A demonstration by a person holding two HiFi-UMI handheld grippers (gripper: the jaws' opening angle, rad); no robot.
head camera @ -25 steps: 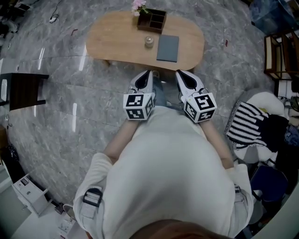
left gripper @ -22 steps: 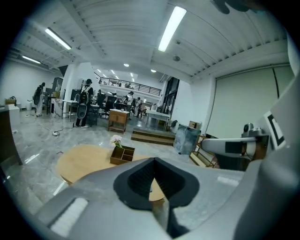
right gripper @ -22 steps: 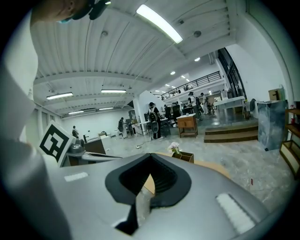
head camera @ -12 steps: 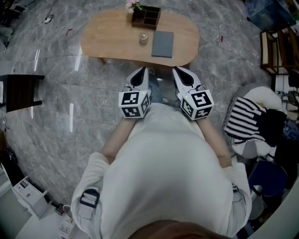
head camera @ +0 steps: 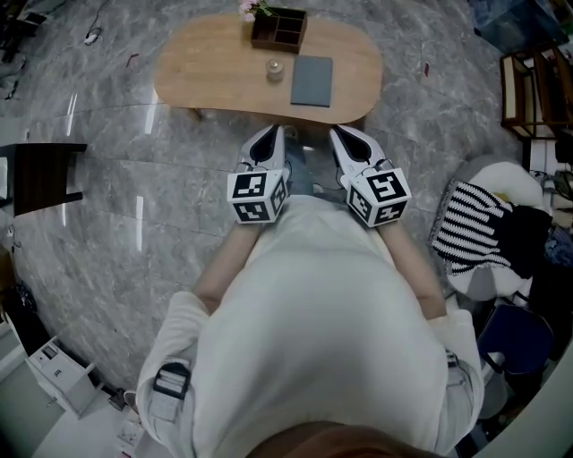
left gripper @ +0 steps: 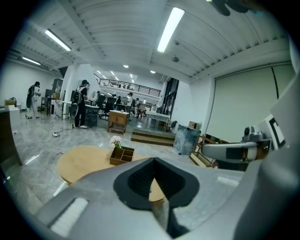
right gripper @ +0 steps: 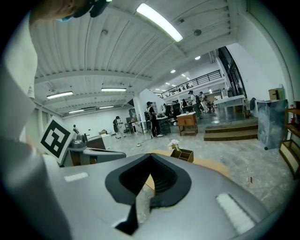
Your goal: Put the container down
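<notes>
- The marker cube on each gripper carries bold black-and-white squares; no other writing is legible.
- Left gripper (head camera: 278, 133) and right gripper (head camera: 339, 133) both have their jaws pressed together, with nothing between them.
- The container, a small round jar (head camera: 275, 70), possibly glass, stands on the oval wooden counter (head camera: 206, 72) well ahead of both grippers.
- Beyond it stands a divided wooden box (head camera: 279, 29) with pink flowers (head camera: 253, 9) at its left end.
- Only the gripper views show people (left gripper: 80, 102) standing far off.
</notes>
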